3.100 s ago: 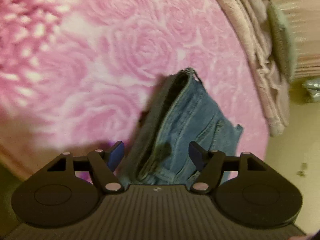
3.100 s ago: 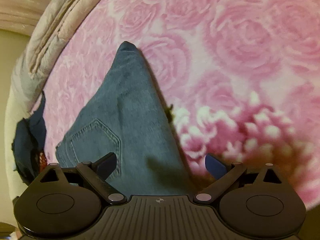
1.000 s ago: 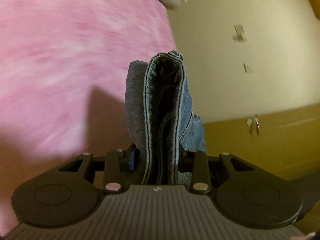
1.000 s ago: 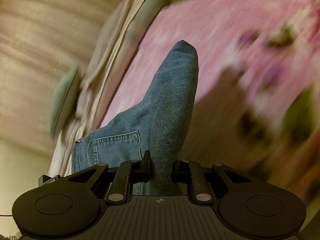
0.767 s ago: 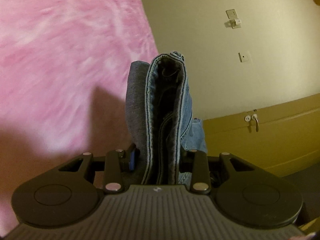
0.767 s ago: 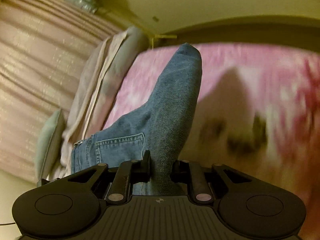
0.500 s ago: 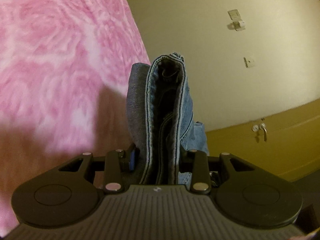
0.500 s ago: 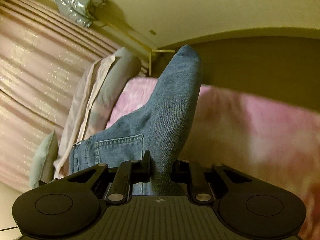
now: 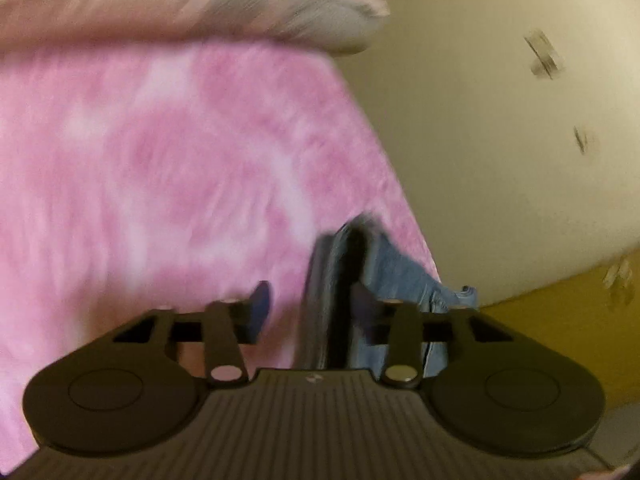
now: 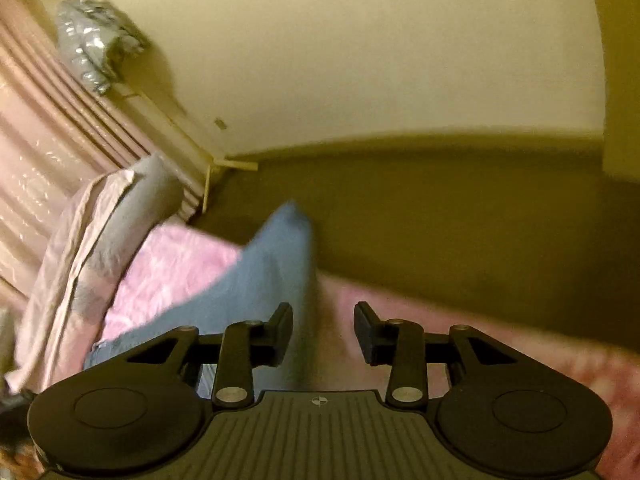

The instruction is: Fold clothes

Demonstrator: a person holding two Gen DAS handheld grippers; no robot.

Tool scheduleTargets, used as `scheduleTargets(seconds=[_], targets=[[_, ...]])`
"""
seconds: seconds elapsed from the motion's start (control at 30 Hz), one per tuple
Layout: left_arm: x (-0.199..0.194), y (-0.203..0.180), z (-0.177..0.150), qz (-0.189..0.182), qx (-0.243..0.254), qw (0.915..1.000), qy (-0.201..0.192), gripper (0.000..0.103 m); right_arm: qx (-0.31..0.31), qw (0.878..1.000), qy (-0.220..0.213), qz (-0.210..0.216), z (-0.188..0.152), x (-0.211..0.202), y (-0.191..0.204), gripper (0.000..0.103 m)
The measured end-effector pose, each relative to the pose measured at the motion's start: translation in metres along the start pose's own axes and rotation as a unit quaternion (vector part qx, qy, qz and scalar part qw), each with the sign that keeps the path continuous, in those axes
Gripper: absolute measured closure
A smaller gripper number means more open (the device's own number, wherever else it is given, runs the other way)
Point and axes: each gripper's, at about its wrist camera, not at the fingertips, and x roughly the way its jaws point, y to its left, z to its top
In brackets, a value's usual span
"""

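Blue jeans [image 9: 334,280], folded into a narrow bundle, lie at the edge of a bed covered in a pink rose-print spread [image 9: 160,160] while a person works two hand-held grippers over them. The left gripper [image 9: 310,308] stands parted: the denim sits between its fingers and close against the right-hand one, and a strip of pink shows between the fabric and the left-hand finger [image 9: 260,306]. That view is smeared, so any touch on the far side is hard to judge. It alone shows the cream wall [image 9: 500,120] beside the bed and a yellow-brown cabinet front [image 9: 560,320] below it. The right gripper [image 10: 322,332] has just been opening; its fingers now stand apart with no pad pressing the cloth, and the jeans rise in a blurred peak behind its left finger. Only this view takes in the pillow [image 10: 120,220], the pink curtain [image 10: 32,140], a crumpled silver bundle [image 10: 92,52] and a dark olive panel [image 10: 440,220] behind the bed.
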Motion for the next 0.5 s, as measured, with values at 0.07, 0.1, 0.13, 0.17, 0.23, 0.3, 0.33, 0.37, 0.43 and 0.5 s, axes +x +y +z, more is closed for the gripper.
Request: scheduleTargets(seconds=[0.07, 0.1, 0.13, 0.17, 0.23, 0.3, 0.33, 0.37, 0.43, 0.5], targets=[[0.018, -0.036, 0.011, -0.004, 0.058, 0.9982, 0.013, 0.087, -0.042, 0.999, -0.008, 0.013, 0.01, 0.01, 0.025, 0.065], [0.03, -0.055, 0.016, -0.008, 0.085, 0.996, 0.023, 0.089, -0.072, 0.997, -0.005, 0.021, 0.012, 0.017, 0.038, 0.065], [0.043, -0.074, 0.018, -0.012, 0.116, 0.9926, 0.033, 0.094, -0.105, 0.994, 0.0, 0.026, 0.011, 0.025, 0.053, 0.065], [0.058, -0.09, 0.015, -0.012, 0.147, 0.9881, 0.042, 0.097, -0.136, 0.99, 0.004, 0.032, 0.007, 0.034, 0.066, 0.065], [0.08, -0.107, 0.008, 0.01, 0.194, 0.9801, 0.039, 0.097, -0.194, 0.98, 0.015, 0.044, -0.004, 0.055, 0.092, 0.065], [0.092, -0.11, -0.003, 0.031, 0.222, 0.9742, 0.024, 0.1, -0.236, 0.97, 0.024, 0.045, -0.016, 0.073, 0.107, 0.065], [0.095, -0.107, -0.007, 0.034, 0.228, 0.9729, 0.016, 0.1, -0.26, 0.964, 0.027, 0.04, -0.023, 0.083, 0.112, 0.065], [0.094, -0.101, -0.009, 0.028, 0.227, 0.9735, 0.011, 0.1, -0.283, 0.958, 0.029, 0.028, -0.03, 0.091, 0.114, 0.065], [0.094, -0.09, -0.013, 0.018, 0.226, 0.9739, 0.003, 0.1, -0.31, 0.95, 0.023, 0.019, -0.036, 0.1, 0.109, 0.065], [0.094, -0.083, -0.017, 0.013, 0.233, 0.9723, 0.007, 0.1, -0.31, 0.95, 0.018, 0.006, -0.033, 0.099, 0.095, 0.065]])
